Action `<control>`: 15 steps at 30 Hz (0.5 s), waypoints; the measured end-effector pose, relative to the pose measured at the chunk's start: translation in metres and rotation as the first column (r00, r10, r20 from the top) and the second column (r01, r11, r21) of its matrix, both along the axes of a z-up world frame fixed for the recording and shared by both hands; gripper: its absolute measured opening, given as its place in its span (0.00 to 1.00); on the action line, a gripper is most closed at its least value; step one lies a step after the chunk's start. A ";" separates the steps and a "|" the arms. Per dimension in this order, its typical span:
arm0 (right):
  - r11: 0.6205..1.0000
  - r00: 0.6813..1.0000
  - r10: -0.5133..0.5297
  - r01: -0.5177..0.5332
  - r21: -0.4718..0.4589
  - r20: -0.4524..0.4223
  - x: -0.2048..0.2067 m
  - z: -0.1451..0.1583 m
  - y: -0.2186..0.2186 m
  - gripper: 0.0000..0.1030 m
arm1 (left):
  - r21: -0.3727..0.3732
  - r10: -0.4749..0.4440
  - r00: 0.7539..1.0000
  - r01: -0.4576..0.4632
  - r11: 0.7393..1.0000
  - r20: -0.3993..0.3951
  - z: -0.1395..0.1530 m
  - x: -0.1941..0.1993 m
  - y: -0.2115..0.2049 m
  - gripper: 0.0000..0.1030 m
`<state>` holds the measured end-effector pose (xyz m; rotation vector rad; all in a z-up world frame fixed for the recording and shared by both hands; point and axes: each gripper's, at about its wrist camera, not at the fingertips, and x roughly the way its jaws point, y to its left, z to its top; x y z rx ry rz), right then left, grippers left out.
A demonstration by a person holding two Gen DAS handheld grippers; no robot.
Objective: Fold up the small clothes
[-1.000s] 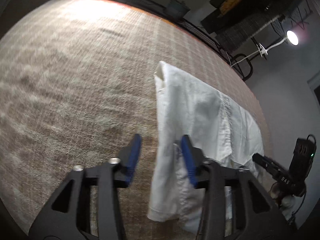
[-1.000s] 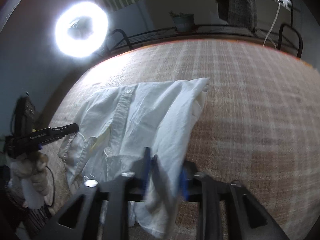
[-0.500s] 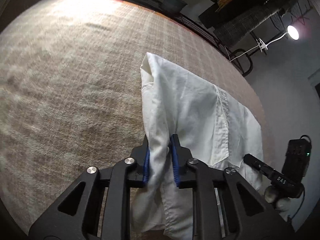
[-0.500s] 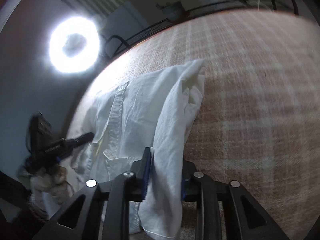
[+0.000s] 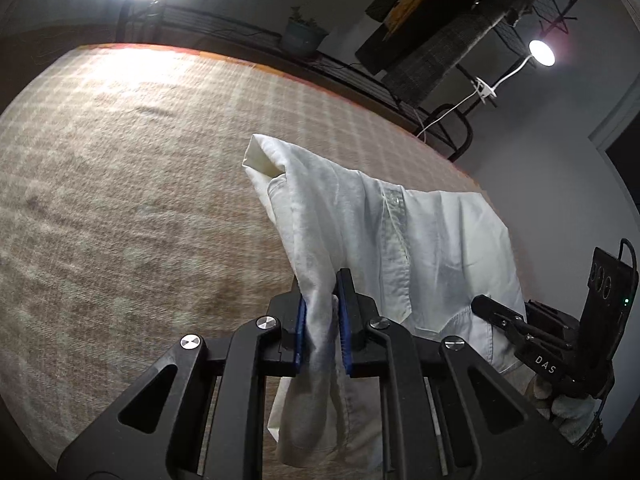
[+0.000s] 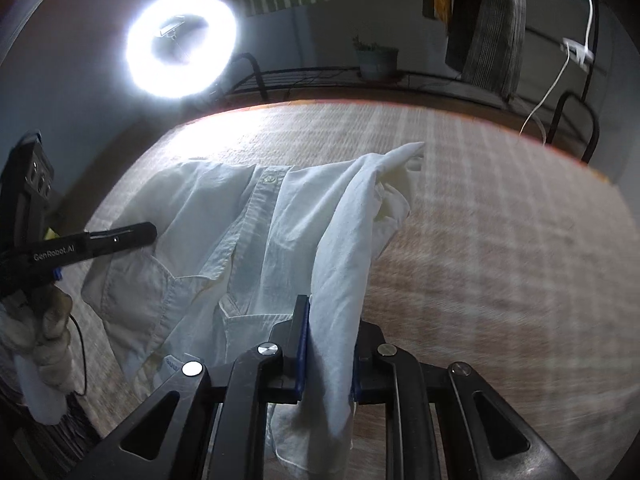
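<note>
Surface: large checked beige cloth (image 5: 120, 200), lit by a ring light (image 6: 180, 44) at 11 o'clock in the right wrist view.

Shirt (image 5: 420, 240): white, buttoned, lies on the checked cloth. In the left view its long axis runs from 6 o'clock toward 12–1 o'clock; button strip (image 5: 394, 248) runs along that axis. Sleeve cuff (image 5: 260, 156) points to 11 o'clock. In the right view the cuff tip points to 1 o'clock.

Left hand-held gripper (image 5: 322, 328): jaws closing, nearly together, blue pads pressing a bunched fold of the shirt's edge, fabric lifted.

Right hand-held gripper (image 6: 330, 344): jaws closing, narrow gap, a fold of shirt pinched between pads, hanging below them.

Small potted plant (image 5: 304, 34) at 12 o'clock, beyond the cloth.
</note>
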<state>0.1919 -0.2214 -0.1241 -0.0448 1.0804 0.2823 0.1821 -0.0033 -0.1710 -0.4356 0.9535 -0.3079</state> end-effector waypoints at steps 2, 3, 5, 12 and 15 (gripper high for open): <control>0.999 1.000 0.008 -0.007 -0.038 0.018 -0.002 0.010 -0.004 0.14 | -0.007 -0.009 1.000 0.009 1.000 0.014 0.005 0.000 -0.008 0.11; 0.999 1.000 0.009 -0.007 -0.048 0.024 -0.003 0.013 -0.006 0.14 | -0.007 -0.015 1.000 0.015 1.000 0.022 0.007 0.000 -0.013 0.11; 0.998 0.999 0.006 -0.004 -0.064 0.038 -0.004 0.023 -0.011 0.14 | -0.005 -0.027 0.999 0.028 1.000 0.031 0.012 0.008 -0.031 0.11; 0.992 0.996 -0.023 0.033 -0.118 0.083 -0.002 0.042 -0.038 0.14 | 0.007 -0.074 0.996 0.074 0.997 0.052 0.018 0.023 -0.073 0.11; 0.990 0.995 -0.021 0.035 -0.136 0.100 0.002 0.047 -0.049 0.14 | 0.019 -0.095 0.994 0.094 0.995 0.061 0.020 0.031 -0.093 0.11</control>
